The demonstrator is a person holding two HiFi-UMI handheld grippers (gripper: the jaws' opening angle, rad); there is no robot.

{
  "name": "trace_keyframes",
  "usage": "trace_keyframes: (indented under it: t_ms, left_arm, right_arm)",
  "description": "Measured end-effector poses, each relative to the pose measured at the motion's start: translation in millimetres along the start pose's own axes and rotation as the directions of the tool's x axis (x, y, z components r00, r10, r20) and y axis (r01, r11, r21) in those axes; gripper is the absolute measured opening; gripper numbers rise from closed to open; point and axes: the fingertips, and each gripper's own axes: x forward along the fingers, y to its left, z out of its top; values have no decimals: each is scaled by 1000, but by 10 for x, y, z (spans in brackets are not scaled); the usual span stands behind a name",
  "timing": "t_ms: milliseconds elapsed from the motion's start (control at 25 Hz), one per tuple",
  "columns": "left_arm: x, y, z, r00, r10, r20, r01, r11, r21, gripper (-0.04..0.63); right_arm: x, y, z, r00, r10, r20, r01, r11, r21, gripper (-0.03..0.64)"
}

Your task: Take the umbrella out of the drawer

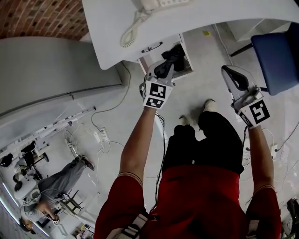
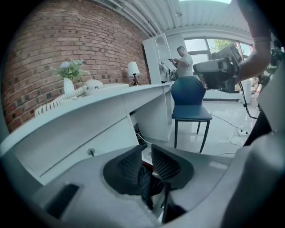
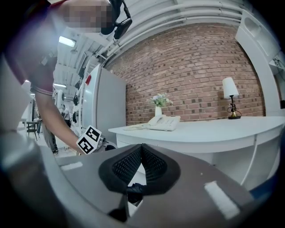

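Observation:
Under the white desk [image 1: 201, 21] a drawer [image 1: 188, 59] stands pulled out, with the black umbrella [image 1: 180, 51] lying in it. My left gripper [image 1: 165, 66] hangs right over the drawer's near end. In the left gripper view its jaws [image 2: 148, 146] stand a narrow gap apart with nothing pressed between the pads. The dark umbrella [image 2: 149, 180] shows below, through that gap. My right gripper [image 1: 230, 73] is off to the right over the floor, away from the drawer. Its jaws [image 3: 141, 147] meet at the tips and hold nothing.
A phone [image 1: 154, 3] with a coiled cord, a vase [image 3: 157, 110] and a lamp [image 3: 230, 95] stand on the desk. A blue chair [image 1: 278, 53] is at the right. Cables and a power strip [image 1: 101, 135] lie on the floor at the left. Another person [image 1: 53, 184] sits further off.

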Motion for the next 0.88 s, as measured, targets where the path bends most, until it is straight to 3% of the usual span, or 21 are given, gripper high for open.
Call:
trace_keyframes:
  t_ms: [560,880]
  left_arm:
    - [958,25,-1039,989,-84,-124,87,996,19,191]
    - [1399,51,-1494,970,-129,-207,139,990,34,243]
  right_arm:
    - [303,-172,-897,1000,-19,0,18,999,-42,12]
    - [479,-274,-1278,999,-31,15,32,998,-56,12]
